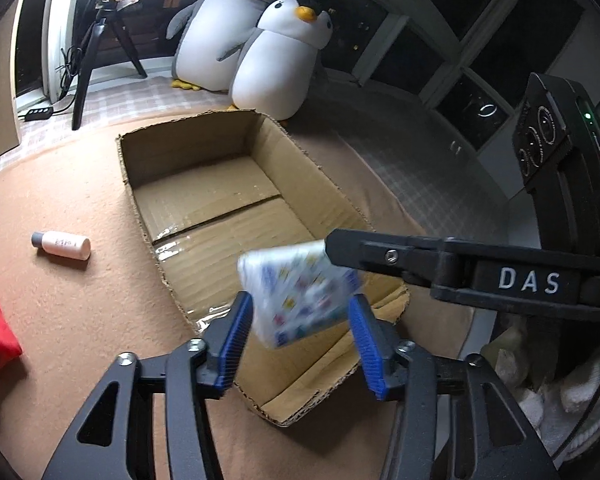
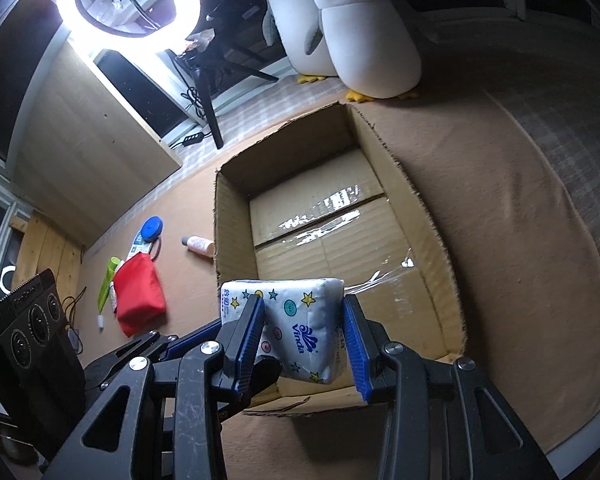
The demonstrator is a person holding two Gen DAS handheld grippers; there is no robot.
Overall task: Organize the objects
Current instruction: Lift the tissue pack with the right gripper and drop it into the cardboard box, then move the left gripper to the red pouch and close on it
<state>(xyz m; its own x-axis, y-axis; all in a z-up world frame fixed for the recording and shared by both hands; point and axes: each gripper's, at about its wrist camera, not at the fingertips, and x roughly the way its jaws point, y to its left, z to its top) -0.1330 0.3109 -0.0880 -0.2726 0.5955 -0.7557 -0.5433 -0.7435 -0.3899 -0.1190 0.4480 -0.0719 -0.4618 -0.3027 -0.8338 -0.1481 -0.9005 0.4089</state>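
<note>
A white tissue pack (image 1: 300, 292) with coloured stars hangs over the near end of an open cardboard box (image 1: 188, 148). My left gripper (image 1: 300, 305) is open, its blue pads on either side of the blurred pack without pressing on it. One finger (image 1: 380, 254) of the right gripper reaches in from the right and meets the pack's upper corner. In the right wrist view my right gripper (image 2: 303, 304) is shut on the tissue pack (image 2: 300, 320), both pads against its sides, above the near wall of the box (image 2: 232, 216), which holds nothing.
On the tan blanket left of the box lie a small pink bottle (image 1: 62, 245), a red pouch (image 2: 140, 296), a blue lid (image 2: 152, 228) and a green tube (image 2: 108, 284). Two plush penguins (image 1: 276, 52) sit behind the box. A ring light (image 2: 128, 0) on a tripod (image 1: 88, 68) stands at the back left.
</note>
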